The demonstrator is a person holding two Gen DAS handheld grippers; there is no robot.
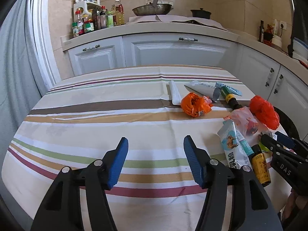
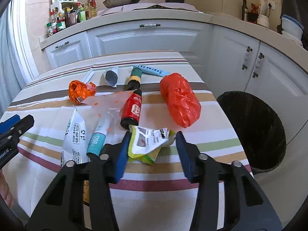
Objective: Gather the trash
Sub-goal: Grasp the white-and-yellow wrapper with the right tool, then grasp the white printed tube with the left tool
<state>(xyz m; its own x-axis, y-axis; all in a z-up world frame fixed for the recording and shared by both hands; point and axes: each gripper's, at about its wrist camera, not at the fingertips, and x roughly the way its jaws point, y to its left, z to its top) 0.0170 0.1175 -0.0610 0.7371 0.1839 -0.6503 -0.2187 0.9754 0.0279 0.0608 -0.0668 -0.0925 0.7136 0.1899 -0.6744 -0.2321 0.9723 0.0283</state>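
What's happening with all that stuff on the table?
Someone is clearing trash off the striped table with two hand-held grippers. The right gripper is open around a crumpled yellow wrapper, not squeezing it yet. The left gripper is open over bare cloth, holding nothing. Bottles, bags and pouches lie scattered, and a black bin waits beside the table.

wok, black pot, condiment bottles on counter.

Bench under striped cloth. Red bottle central; red bag right of it, yellow wrapper just before it, orange wrapper left.
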